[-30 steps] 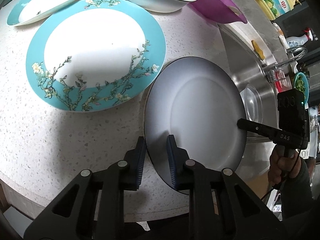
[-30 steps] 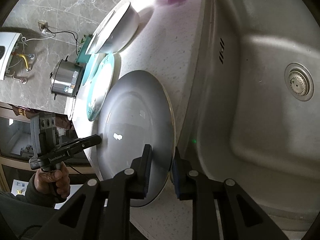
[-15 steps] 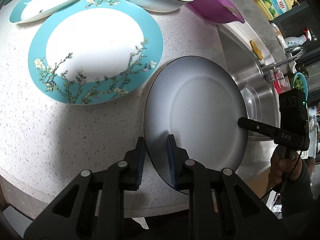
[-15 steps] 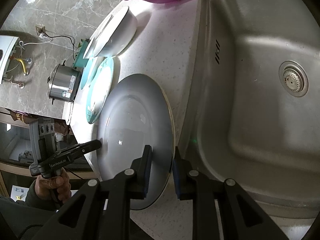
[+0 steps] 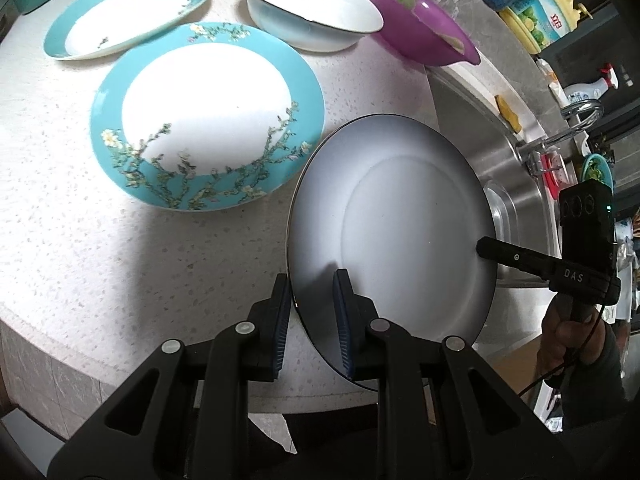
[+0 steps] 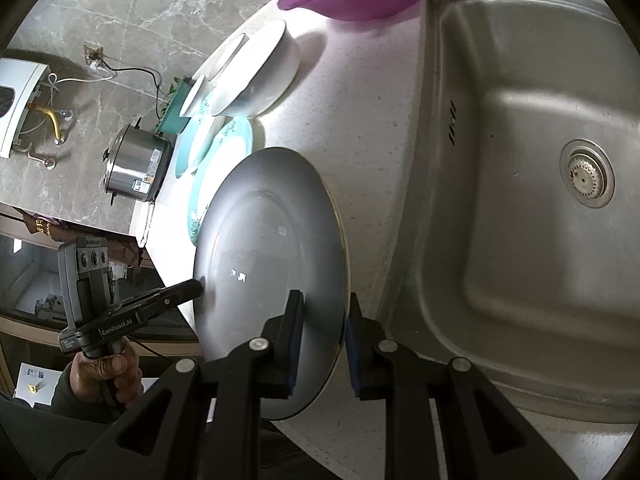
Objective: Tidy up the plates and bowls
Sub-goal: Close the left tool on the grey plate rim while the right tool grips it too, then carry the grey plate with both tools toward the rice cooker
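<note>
Gripping the grey plate (image 5: 400,216) on opposite rim edges: left hand-held gripper (image 5: 311,280) pinching the near rim, pads on either face; right hand-held gripper (image 6: 325,304) pinching the far rim, seen from the left wrist view as a black finger (image 5: 516,258) meeting the edge. Sitting higher than a second ago, plate raised off the speckled tabletop (image 5: 80,240) at its left side, casting a shadow beneath, overhanging the sink (image 6: 520,200) edge. Showing more of the scene at the left than before: nearer teal floral plate (image 5: 208,120) now fully in frame, just beside the grey plate, not touching; second teal plate (image 5: 128,12) behind it; white bowl (image 5: 312,12) and purple bowl (image 5: 424,32) further right. Unchanged pinch on both sides.

Hard to tell: whether the plate's right rim is clear of the sink edge, hidden under the plate itself. Cut off at the top edge: a small flowered dish. Partly hidden by the plate: a glass lid in the sink. Blurred: bottles and tap at far right.
</note>
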Available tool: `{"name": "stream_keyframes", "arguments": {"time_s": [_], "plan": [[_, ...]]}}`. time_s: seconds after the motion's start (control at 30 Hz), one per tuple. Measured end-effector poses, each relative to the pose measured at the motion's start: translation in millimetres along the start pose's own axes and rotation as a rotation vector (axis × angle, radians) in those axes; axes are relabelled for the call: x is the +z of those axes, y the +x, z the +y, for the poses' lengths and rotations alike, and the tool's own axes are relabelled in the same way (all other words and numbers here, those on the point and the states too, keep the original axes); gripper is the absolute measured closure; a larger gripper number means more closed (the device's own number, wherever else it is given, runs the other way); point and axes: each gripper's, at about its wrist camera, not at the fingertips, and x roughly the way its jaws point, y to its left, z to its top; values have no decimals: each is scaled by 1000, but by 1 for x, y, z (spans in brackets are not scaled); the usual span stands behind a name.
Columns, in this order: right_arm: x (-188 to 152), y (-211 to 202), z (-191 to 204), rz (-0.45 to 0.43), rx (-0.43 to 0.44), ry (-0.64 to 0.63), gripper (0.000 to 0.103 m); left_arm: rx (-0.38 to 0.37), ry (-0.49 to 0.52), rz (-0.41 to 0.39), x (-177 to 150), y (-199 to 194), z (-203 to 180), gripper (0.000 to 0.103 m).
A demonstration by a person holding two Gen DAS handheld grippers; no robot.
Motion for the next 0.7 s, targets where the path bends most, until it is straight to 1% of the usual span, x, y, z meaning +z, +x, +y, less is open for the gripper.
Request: {"name": "stream_keyframes", "arguments": {"time_s": [0.27,0.43,0.7], "plan": [[7,0,21,9,13,-48,81,16,-31,-49,-1,-32,11,84],[11,5,34,11,15,-66,81,15,-50,-64,0,-45,22,84],[23,20,60,17,24,-90,81,17,-69,-83,12,-69,55,84]]}}
